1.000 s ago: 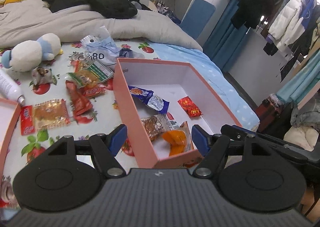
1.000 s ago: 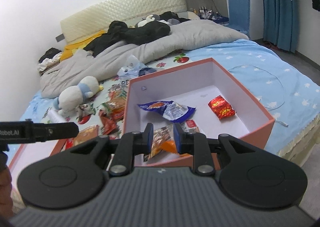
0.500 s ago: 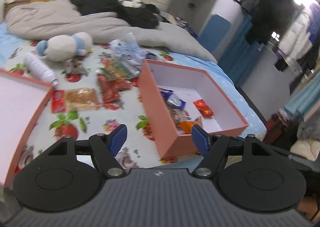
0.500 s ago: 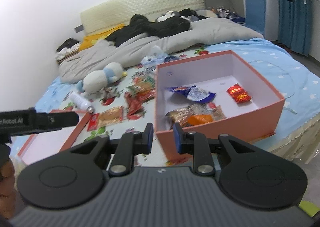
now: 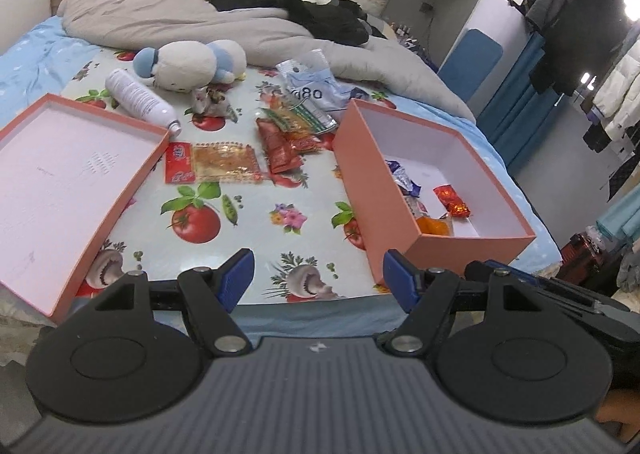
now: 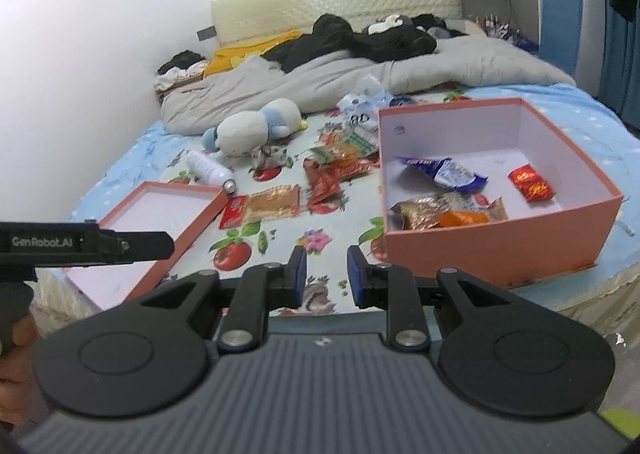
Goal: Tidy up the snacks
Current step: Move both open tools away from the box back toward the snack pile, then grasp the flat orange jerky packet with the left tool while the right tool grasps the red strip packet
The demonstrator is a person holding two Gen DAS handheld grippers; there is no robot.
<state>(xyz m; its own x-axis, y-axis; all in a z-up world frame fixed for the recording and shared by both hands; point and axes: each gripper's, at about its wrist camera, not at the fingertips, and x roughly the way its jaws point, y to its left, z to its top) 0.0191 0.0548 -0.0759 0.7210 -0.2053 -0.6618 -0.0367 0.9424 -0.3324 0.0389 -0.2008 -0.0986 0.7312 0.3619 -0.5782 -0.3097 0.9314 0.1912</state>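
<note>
The left claw [image 5: 318, 278] is held wide apart over the near edge of the bed [image 5: 36, 54], nothing between its blue pads. The right claw [image 6: 327, 277] is seen with only a narrow gap between its pads, and nothing is pinched there either.

On the fruit-printed cloth [image 5: 248, 222] the pink box [image 5: 472, 250] is set to the right, and several snacks are already lying inside it: a blue wrapper [image 6: 442, 172], a red packet [image 6: 531, 183], and an orange-and-gold packet [image 6: 448, 214] against the near wall. The box lid [image 5: 60, 182] is laid upside down at the left.

Between lid and box, more snacks are left loose on the cloth: a flat golden packet [image 5: 224, 163] with a small red sachet [image 5: 179, 162] touching its left side, and a red pack [image 5: 280, 148] beside a heap of mixed wrappers [image 5: 300, 118]. Farther back, a white bottle [image 5: 140, 98] is lying on its side near a plush toy [image 5: 188, 62], with a grey duvet [image 5: 168, 14] bunched behind.
</note>
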